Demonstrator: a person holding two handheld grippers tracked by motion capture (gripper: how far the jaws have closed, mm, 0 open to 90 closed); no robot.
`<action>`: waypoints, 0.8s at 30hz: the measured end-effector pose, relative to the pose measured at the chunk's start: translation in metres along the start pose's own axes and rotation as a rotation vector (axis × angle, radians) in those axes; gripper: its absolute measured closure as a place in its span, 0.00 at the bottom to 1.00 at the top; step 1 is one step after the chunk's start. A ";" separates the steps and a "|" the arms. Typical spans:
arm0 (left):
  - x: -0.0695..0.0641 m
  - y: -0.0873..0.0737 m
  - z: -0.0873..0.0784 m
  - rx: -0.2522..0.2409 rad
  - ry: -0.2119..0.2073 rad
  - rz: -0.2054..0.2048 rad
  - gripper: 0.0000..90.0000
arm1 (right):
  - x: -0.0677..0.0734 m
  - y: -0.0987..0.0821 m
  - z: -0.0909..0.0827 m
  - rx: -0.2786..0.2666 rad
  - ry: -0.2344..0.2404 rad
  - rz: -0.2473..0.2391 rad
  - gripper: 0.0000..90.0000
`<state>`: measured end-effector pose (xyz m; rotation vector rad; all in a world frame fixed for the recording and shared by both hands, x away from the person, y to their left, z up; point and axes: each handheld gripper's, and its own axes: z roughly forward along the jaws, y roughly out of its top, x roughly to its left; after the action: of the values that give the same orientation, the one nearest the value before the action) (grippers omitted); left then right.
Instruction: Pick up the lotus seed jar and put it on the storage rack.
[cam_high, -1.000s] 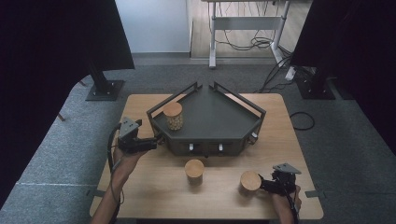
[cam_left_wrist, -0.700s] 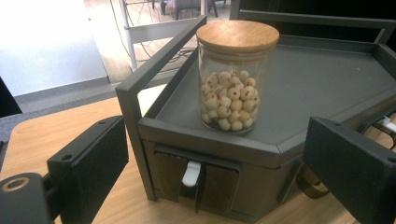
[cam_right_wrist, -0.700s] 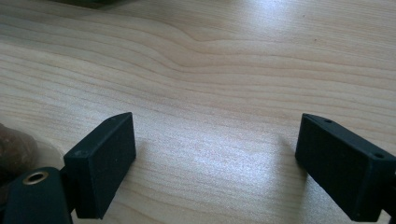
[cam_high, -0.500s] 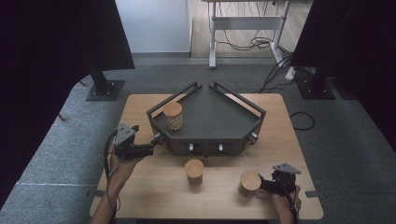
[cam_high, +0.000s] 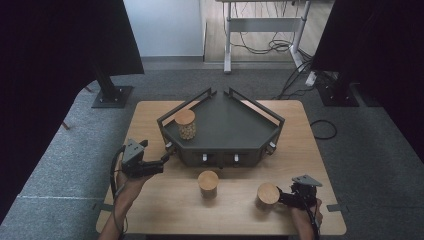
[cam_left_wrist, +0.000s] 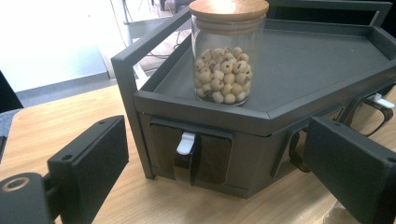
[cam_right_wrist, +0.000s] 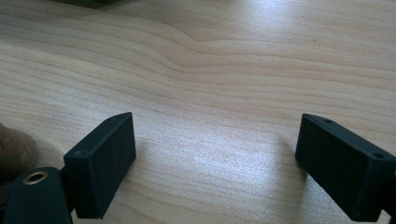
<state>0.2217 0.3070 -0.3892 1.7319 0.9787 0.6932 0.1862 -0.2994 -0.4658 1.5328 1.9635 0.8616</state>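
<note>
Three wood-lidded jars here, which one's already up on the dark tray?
The jar of pale beads, standing upright at the tray's left corner. The middle jar and the right jar stand on the wooden table in front.

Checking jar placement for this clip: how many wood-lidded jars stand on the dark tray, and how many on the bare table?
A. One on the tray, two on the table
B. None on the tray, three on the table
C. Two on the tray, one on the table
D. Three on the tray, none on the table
A: one jar of beads stands on the tray; the middle jar and the right jar stand on the table.
</note>
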 end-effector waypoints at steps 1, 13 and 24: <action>0.000 -0.001 -0.001 0.002 0.000 -0.001 0.08 | 0.000 0.000 0.000 0.000 0.000 0.000 0.13; 0.002 -0.016 -0.004 0.010 -0.007 -0.034 0.08 | 0.000 0.000 0.000 0.000 -0.001 0.000 0.13; 0.002 -0.028 -0.010 0.006 -0.007 -0.051 0.08 | 0.001 0.000 0.000 -0.001 -0.002 0.000 0.13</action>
<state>0.2061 0.3184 -0.4118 1.7078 1.0172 0.6519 0.1859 -0.2990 -0.4658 1.5330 1.9616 0.8602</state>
